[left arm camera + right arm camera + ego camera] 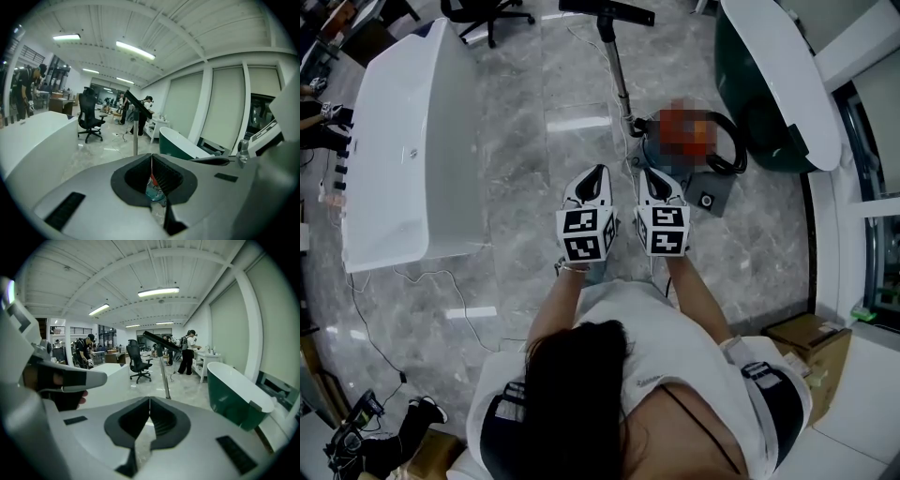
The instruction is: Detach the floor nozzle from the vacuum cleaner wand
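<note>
Ahead on floor: wand (619, 70) stands upright, floor nozzle (607, 11) atop | my left hand-held gripper (596, 175) and right hand-held gripper (654, 176) are closed, empty | advise: open jaws, steady wand, pull floor nozzle straight.

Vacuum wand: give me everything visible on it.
The wand is a slim, silvery, metal-looking tube standing near upright on the grey floor, its foot beside the vacuum body. A dark, flat floor nozzle sits tilted on its upper end, attached. The left gripper and right gripper, both shut, are short of it.
</note>
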`<state>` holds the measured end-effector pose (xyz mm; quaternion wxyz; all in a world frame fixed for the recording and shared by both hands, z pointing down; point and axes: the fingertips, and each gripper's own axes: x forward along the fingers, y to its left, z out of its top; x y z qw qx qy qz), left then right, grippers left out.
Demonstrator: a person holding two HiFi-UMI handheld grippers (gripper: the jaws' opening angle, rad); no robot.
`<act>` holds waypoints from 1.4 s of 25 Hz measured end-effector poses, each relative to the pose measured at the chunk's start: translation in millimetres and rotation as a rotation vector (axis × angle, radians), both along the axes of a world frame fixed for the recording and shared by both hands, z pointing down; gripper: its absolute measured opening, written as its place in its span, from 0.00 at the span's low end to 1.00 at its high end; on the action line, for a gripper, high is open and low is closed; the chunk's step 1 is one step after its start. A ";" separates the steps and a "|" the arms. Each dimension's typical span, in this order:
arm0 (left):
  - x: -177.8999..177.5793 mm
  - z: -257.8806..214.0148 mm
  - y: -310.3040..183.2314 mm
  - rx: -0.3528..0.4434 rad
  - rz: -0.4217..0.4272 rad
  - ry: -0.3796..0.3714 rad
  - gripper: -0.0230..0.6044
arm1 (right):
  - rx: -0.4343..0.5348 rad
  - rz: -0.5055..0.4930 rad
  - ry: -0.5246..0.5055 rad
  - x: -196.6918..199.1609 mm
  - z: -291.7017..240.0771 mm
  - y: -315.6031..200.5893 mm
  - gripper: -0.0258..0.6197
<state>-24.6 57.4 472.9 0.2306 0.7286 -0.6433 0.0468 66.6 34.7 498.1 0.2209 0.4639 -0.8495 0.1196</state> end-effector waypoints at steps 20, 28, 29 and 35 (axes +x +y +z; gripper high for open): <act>-45.6 7.8 -63.4 -0.012 0.071 -0.002 0.05 | 0.010 0.006 0.034 -56.6 8.7 -54.1 0.06; -62.5 4.3 -84.4 0.003 0.106 -0.003 0.05 | 0.066 0.038 -0.020 -72.6 -8.1 -72.3 0.06; -63.0 6.1 -85.7 0.000 0.112 -0.005 0.05 | 0.074 0.037 -0.011 -73.7 -8.6 -73.1 0.06; -67.6 4.5 -94.8 0.011 0.132 -0.006 0.05 | 0.100 0.039 0.034 -82.4 -9.3 -81.5 0.06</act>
